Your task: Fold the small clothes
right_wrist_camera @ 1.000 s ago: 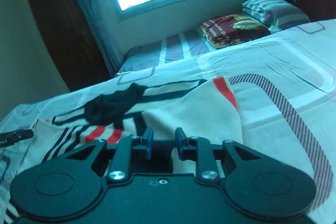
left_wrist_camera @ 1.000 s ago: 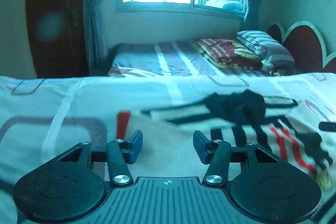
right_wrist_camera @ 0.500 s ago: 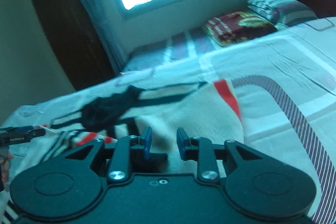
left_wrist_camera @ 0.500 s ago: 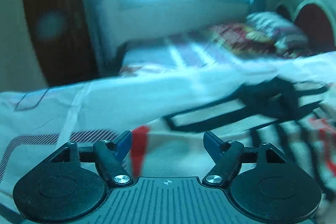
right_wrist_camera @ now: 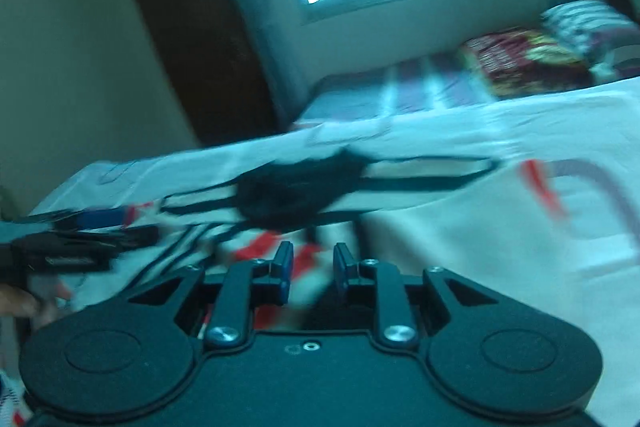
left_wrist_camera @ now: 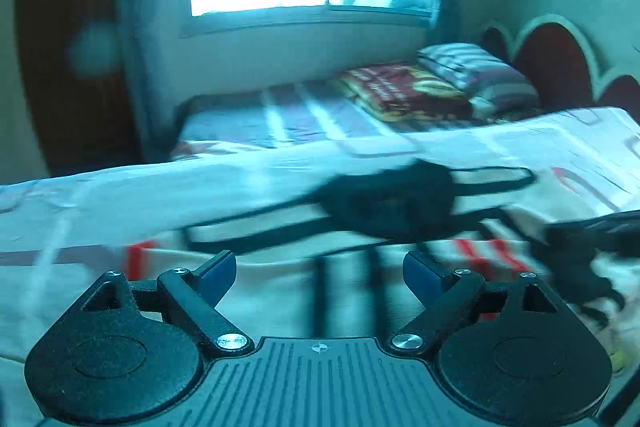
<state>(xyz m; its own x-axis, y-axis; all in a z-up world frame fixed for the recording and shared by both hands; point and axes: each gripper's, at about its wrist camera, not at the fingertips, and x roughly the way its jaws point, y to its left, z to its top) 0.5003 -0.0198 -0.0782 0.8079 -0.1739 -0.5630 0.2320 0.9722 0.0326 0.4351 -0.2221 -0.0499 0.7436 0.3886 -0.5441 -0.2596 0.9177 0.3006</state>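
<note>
Clothing for this task, a small striped shirt (left_wrist_camera: 280,291) in cream with black and red bands, lies spread on the bed (left_wrist_camera: 100,207), on the patterned bedsheet. A dark bunched part (left_wrist_camera: 392,203), perhaps the collar or a second small garment, sits at its far side; the blur does not let me say which.

Your left claw (left_wrist_camera: 318,273) hangs low over the near part of the shirt. Its jaws are opening and already stand wide, with nothing pinched between them; only cloth shows below the gap. I think you hold it so wide because a loose edge of cloth is easier to catch with a big mouth.

Your right claw (right_wrist_camera: 310,273) is narrow and its jaws are closing. The red and black stripes of the shirt show in the gap and below it, but I cannot tell whether the pads (right_wrist_camera: 285,267) really press on cloth or only hover over it. In the right view your left claw comes in from the left edge, close to the shirt, so both claws work on the same garment from two sides.

Both pictures are smeared, so small details are not sure. My judgement: the fold is at an early step, because the shirt is mostly flat. The thin cloth can slip or wrinkle if you pull unevenly.
</note>
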